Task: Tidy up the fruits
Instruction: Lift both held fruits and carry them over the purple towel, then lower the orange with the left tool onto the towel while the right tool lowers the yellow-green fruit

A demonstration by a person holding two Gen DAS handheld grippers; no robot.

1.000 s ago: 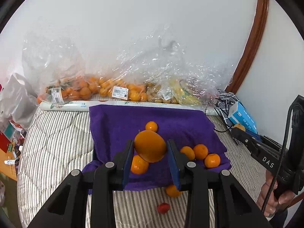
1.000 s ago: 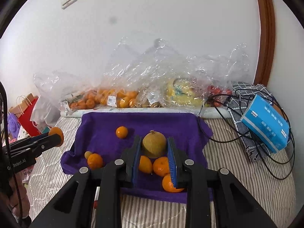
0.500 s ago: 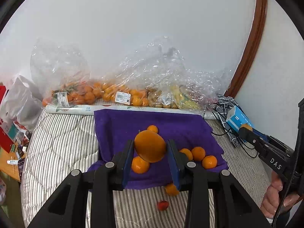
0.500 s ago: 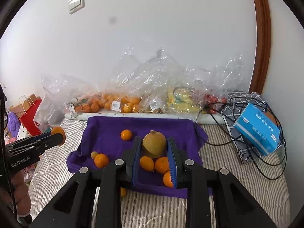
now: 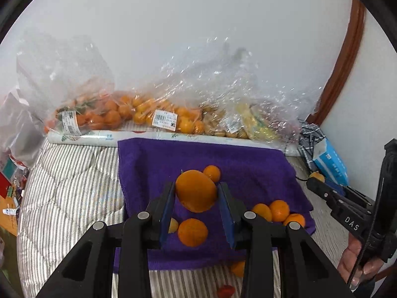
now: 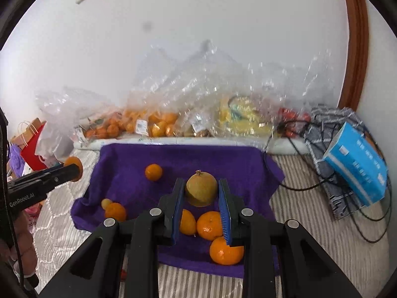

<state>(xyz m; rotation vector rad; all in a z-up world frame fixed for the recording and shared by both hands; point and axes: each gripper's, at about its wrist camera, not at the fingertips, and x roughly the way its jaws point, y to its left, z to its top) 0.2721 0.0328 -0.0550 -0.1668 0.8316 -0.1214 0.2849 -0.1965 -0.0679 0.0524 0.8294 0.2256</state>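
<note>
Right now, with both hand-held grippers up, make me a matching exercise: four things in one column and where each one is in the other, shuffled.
Things:
1. big orange
2. yellow-green fruit
3. blue box
4. bagged oranges

Places:
A. against the wall behind the purple towel
B. held in the left hand-held gripper
C. on the dark patterned cloth
D. held in the right hand-held gripper

Pairs: 1-B, 2-D, 3-C, 4-A
</note>
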